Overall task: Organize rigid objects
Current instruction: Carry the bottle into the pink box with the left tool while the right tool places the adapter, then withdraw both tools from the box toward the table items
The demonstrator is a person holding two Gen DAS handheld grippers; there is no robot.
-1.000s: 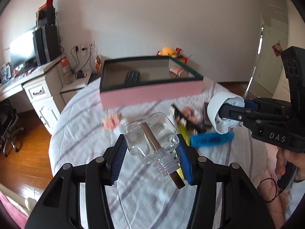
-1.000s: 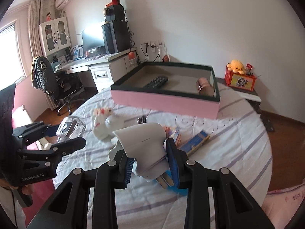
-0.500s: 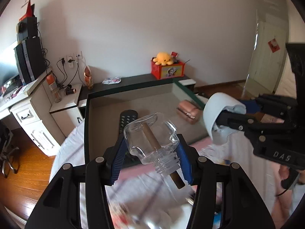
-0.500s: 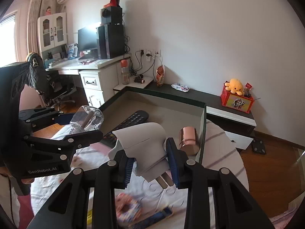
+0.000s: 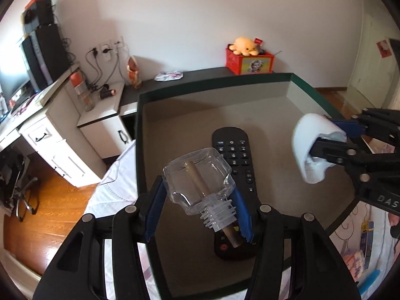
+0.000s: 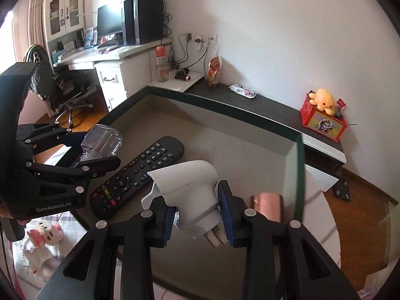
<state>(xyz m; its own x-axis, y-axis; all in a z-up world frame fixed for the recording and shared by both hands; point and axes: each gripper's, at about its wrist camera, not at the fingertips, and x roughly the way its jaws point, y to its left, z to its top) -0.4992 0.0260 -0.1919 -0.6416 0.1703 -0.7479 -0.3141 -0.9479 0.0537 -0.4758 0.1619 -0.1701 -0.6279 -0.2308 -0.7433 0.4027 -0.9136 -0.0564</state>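
Clamped between the blue pads (image 5: 154,208) of the left gripper (image 5: 198,210): a clear glass bottle (image 5: 197,175), threaded neck toward the camera, with a tan rod running through it and out of the neck. Held aloft over the near-left part of the green-rimmed box (image 5: 215,81), directly above the black remote control (image 5: 231,147) lying on the box floor. Probably carried flat like this so that it can be lowered in beside the remote rather than dropped upright. Gripped by the right gripper (image 6: 197,216), pads tight on the narrow plug end: a white plug adapter (image 6: 186,187), flared body forward, two metal prongs pointing back below the fingers. Suspended over the near-right part of the box (image 6: 298,165), just right of the remote control (image 6: 140,172) and left of a copper-coloured cylinder (image 6: 267,205) resting by the right wall. Seemingly a free patch of floor beneath it, hence a sensible drop spot. Outside the box, on the bedspread at lower left: a small pink-and-white block toy (image 6: 43,231), not yet sorted.
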